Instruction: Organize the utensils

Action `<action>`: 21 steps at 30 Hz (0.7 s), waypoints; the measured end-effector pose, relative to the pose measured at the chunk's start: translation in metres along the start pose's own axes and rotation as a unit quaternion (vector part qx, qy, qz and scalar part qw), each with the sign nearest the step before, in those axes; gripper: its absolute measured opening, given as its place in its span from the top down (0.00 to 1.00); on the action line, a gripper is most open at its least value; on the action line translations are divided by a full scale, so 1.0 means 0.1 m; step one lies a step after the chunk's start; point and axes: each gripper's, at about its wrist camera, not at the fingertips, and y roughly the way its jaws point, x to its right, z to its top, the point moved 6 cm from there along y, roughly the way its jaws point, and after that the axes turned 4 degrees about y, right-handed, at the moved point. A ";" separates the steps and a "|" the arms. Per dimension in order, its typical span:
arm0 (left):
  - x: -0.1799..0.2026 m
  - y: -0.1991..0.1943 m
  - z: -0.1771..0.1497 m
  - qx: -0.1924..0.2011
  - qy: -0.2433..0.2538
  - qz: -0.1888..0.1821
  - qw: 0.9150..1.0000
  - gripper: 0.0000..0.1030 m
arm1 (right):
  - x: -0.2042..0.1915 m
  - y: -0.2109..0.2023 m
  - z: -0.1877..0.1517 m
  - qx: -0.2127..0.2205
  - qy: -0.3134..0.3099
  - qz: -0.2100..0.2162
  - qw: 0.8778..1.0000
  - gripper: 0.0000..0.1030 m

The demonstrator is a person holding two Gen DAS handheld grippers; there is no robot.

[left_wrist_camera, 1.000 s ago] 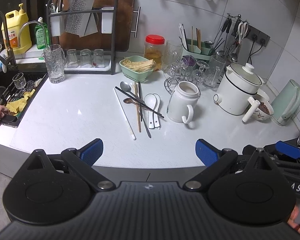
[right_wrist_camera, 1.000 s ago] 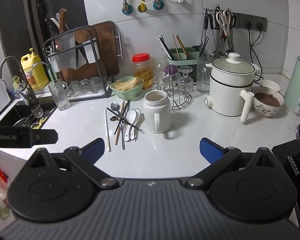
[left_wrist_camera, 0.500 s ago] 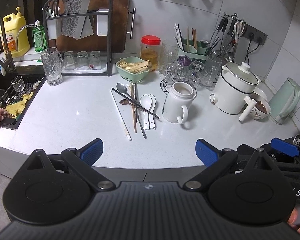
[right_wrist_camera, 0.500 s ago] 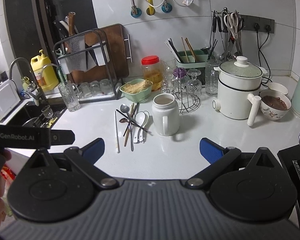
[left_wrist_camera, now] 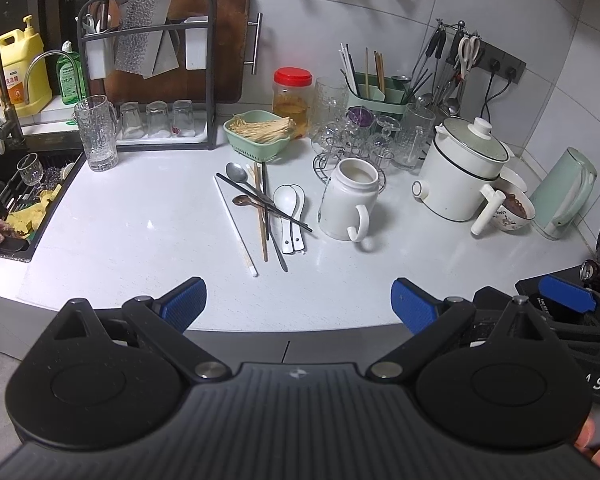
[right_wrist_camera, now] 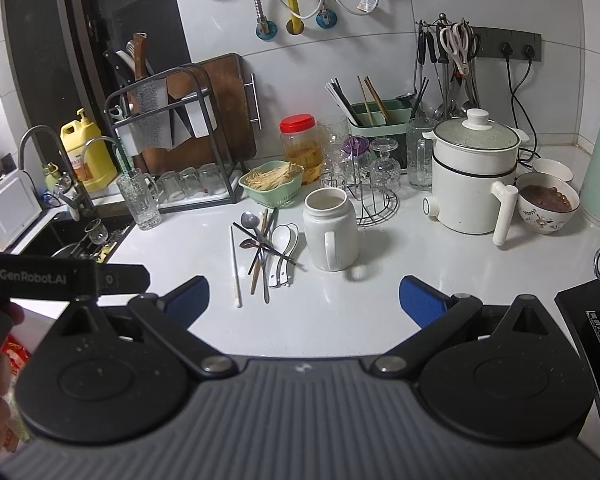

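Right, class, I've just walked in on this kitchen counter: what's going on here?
A person holds a two-finger gripper in each hand above the counter's front edge. The left gripper and right gripper are both open and empty. Nothing is sorted yet: the loose pile of spoons and chopsticks lies on the counter beside the white jar.
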 end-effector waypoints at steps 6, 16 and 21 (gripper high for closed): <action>0.00 -0.01 -0.02 -0.002 0.002 -0.002 1.000 0.03 | 0.00 -0.03 -0.03 0.002 0.005 0.000 1.000 0.00; 0.03 0.02 -0.09 -0.006 0.024 -0.006 1.000 0.03 | 0.02 -0.05 -0.08 0.008 0.010 0.008 1.000 0.00; 0.05 0.06 -0.09 -0.007 0.024 -0.010 1.000 0.03 | 0.02 -0.05 -0.10 0.014 -0.001 0.003 1.000 0.01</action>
